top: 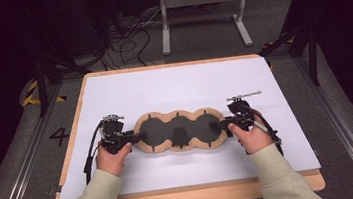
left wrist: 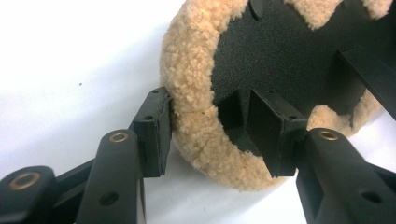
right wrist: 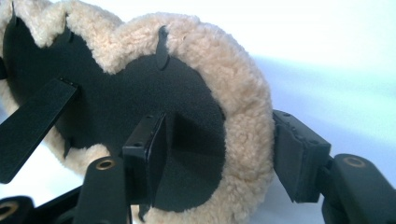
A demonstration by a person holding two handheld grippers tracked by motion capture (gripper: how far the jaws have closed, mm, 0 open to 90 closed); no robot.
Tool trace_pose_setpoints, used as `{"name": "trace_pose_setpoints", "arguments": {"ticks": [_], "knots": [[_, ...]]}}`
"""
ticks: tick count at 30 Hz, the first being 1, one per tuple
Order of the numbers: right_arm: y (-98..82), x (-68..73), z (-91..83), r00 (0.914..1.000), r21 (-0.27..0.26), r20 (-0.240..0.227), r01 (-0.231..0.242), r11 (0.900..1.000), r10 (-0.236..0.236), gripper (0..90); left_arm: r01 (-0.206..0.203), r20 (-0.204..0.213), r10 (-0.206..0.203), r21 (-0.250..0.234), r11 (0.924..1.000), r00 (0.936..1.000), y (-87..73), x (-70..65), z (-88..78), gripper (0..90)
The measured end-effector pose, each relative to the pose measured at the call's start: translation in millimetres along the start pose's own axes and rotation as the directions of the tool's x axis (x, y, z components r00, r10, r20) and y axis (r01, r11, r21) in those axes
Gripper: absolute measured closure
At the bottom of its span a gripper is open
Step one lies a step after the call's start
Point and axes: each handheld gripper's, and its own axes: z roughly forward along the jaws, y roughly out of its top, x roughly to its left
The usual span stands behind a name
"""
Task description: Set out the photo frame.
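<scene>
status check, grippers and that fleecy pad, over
Left gripper clamped on the fleecy pad's left rim, right gripper on its right rim. Pad black side up over the white sheet. Nothing in the way.

A pale wooden table (top: pixel 185 196) with rounded corners carries a large white sheet (top: pixel 178 86) covering most of its top. Lying on that sheet, near the front edge, sits a three-lobed black pad trimmed with tan fleece (top: pixel 180 129), stretched left to right.
</scene>
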Motion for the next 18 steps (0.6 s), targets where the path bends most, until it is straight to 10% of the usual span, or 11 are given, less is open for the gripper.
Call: {"name": "trace_pose_setpoints", "arguments": {"ticks": [18], "knots": [[-22.7,17.4,-38.2,0.9835,-0.004,-0.056,0.172,0.985,-0.172,50.8,-0.124,0.001,0.124,-0.016,0.9921,0.9923,-23.4,-16.6,-33.4,57.4]]}}
